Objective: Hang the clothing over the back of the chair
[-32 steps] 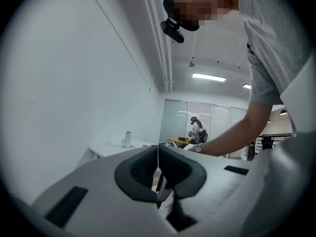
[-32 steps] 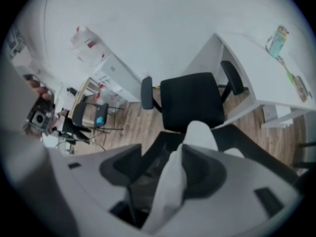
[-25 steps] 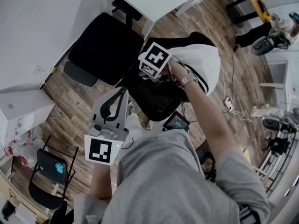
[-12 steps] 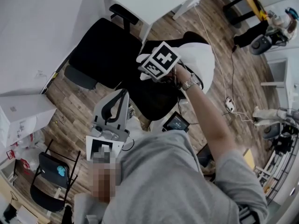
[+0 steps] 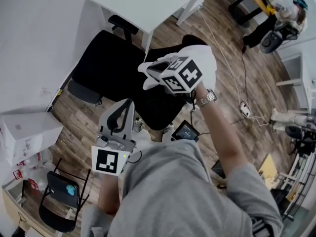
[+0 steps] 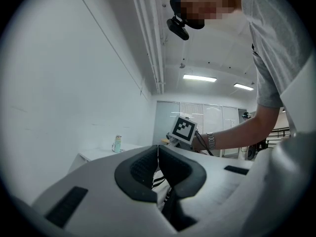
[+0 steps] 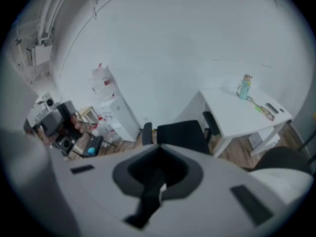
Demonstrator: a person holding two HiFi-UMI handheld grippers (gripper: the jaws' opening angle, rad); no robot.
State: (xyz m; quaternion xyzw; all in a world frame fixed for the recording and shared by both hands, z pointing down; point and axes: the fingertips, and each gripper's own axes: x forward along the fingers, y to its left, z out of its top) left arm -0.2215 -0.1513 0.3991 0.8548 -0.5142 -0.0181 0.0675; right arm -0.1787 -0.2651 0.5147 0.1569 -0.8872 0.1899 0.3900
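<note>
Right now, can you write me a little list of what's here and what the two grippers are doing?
clothing: white, held up over the chair, not yet hung
chair: black, just under the clothing
right gripper: jaws have just closed, pinching the clothing
left gripper: jaws shut on a striped bit of the clothing
second chair: black, next to the desk
desk: white, at the top of the head view
</note>
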